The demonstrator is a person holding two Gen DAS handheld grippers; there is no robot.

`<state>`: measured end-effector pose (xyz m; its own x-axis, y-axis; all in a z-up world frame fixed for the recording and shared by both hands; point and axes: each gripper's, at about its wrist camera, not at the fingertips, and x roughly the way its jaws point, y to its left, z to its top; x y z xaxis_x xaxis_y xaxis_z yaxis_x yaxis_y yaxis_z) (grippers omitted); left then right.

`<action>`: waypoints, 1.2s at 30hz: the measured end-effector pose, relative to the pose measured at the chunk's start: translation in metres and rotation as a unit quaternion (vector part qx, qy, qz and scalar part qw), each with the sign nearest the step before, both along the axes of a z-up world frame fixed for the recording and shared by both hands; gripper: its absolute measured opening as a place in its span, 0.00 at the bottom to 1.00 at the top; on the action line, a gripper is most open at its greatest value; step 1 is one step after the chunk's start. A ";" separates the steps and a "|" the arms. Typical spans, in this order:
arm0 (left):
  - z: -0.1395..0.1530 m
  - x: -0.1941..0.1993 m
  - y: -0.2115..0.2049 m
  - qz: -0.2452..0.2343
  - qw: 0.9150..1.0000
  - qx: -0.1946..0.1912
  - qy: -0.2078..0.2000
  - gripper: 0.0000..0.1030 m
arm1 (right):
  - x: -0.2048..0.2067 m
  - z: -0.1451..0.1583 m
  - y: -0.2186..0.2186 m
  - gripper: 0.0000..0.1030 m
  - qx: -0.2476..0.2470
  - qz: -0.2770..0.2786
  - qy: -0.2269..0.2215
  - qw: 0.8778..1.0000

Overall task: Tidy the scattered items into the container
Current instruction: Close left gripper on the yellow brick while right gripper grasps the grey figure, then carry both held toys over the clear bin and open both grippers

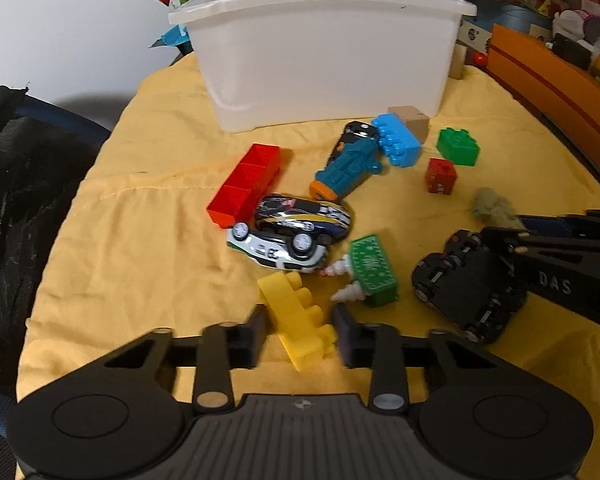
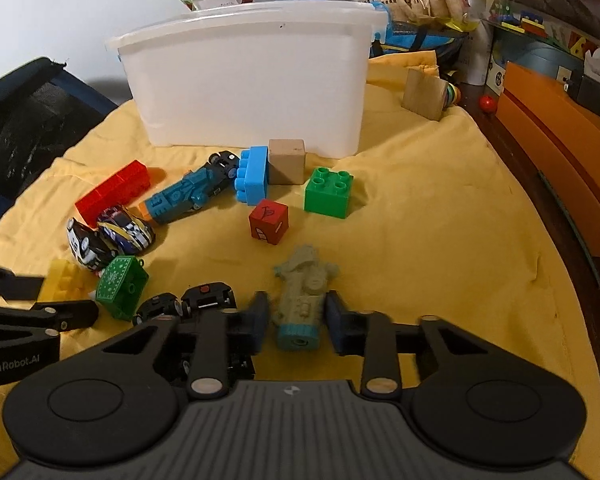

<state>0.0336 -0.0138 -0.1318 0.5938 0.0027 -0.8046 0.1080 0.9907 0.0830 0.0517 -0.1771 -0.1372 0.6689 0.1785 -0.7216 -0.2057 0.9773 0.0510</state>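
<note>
Almost all of the tidying seems left to do. The white plastic container (image 2: 244, 80) stands at the far side of the yellow cloth on the counter (image 2: 440, 240); its inside is hidden. The toys lie scattered before it. The left gripper (image 1: 300, 330) has wide fingers around a yellow stepped plastic block (image 1: 300, 320), not yet closed. The right gripper (image 2: 296, 326) is likewise wide around a grey-green toy figure (image 2: 304, 300).

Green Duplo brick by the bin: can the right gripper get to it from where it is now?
Probably yes, but not directly. The right gripper is open astride the grey-green toy, so it must deal with that first. Beyond it, bare yellow cloth leads to the green brick, whose top is uncovered.
</note>
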 end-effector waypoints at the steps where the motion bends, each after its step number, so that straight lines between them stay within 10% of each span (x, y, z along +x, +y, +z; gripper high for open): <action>1: 0.001 -0.002 -0.001 -0.004 1.000 0.000 -0.001 0.27 | 0.000 0.001 -0.001 0.29 0.004 0.001 0.001 1.000; 23: -0.001 -0.004 0.008 -0.002 1.000 -0.004 -0.001 0.25 | 0.001 -0.002 -0.007 0.38 -0.001 0.027 0.005 1.000; 36: 0.021 -0.007 0.016 0.001 1.000 -0.026 -0.011 0.24 | -0.006 0.016 -0.011 0.28 0.007 0.040 -0.018 0.999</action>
<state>0.0269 0.0018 -0.1104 0.6117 -0.0378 -0.7902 0.1039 0.9940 0.0330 0.0460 -0.1878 -0.1215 0.6778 0.2414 -0.6945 -0.2848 0.9570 0.0547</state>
